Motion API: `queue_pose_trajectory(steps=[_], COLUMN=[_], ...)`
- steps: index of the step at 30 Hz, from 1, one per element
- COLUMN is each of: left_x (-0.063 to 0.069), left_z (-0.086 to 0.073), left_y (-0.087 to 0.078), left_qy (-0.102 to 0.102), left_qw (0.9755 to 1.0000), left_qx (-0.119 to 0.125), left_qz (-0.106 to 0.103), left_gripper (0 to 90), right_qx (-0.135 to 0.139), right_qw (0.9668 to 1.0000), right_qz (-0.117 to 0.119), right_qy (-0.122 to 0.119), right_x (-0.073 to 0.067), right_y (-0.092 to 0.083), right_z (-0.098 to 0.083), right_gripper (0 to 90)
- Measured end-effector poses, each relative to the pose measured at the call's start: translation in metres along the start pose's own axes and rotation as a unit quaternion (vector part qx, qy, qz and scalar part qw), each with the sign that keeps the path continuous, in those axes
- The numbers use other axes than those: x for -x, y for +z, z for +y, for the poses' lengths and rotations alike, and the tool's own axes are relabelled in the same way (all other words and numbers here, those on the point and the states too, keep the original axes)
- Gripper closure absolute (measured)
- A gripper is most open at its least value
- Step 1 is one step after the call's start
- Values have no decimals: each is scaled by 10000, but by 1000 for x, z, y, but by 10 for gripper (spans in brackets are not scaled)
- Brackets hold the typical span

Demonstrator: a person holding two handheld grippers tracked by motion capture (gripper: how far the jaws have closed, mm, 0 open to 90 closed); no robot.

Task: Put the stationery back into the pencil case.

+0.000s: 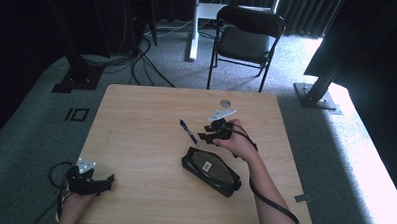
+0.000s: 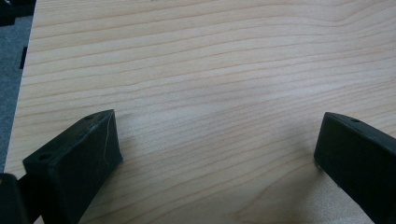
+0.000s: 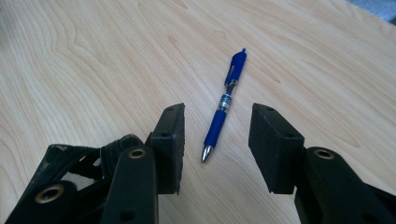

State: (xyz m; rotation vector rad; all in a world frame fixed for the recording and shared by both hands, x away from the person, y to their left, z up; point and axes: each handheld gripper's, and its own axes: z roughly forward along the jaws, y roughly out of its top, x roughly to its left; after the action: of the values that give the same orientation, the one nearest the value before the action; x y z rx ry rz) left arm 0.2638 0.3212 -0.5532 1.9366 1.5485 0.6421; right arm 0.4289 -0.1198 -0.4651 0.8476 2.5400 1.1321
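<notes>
A blue pen [image 3: 223, 105] lies on the wooden table [image 1: 135, 135], its tip toward the right gripper's camera. In the high view the pen [image 1: 189, 132] lies just left of my right gripper [image 1: 203, 138]. The right gripper [image 3: 215, 140] is open, with one jaw on each side of the pen's tip end and neither pad touching it. A black pencil case [image 1: 210, 170] lies nearer the front, beside the right forearm. My left gripper [image 1: 109, 181] rests at the table's front left corner. The left gripper [image 2: 217, 144] is wide open over bare wood.
A small round disc [image 1: 225, 102] lies near the table's far edge, beyond the right gripper. A black folding chair [image 1: 244, 38] stands behind the table. A cable [image 1: 268, 199] trails from the right gripper along the forearm.
</notes>
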Motion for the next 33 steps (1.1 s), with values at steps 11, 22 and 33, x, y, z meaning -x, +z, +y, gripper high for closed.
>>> queue_pose_trajectory(steps=[11, 22, 33], left_x=[0, 0, 0], left_z=[0, 0, 0], left_y=[0, 0, 0], left_qy=[-1, 1, 0], left_qw=[10000, 10000, 10000], left_qx=[0, 1, 0], left_qz=[0, 1, 0], left_gripper=[6, 6, 6], right_qx=[-43, -299, -526], right_qw=[9998, 9984, 9964], right_qz=[-15, -37, -97], right_qy=[208, 485, 662], right_x=[3, 12, 17], right_y=[28, 56, 73], right_z=[10, 12, 16], right_gripper=[555, 558, 562])
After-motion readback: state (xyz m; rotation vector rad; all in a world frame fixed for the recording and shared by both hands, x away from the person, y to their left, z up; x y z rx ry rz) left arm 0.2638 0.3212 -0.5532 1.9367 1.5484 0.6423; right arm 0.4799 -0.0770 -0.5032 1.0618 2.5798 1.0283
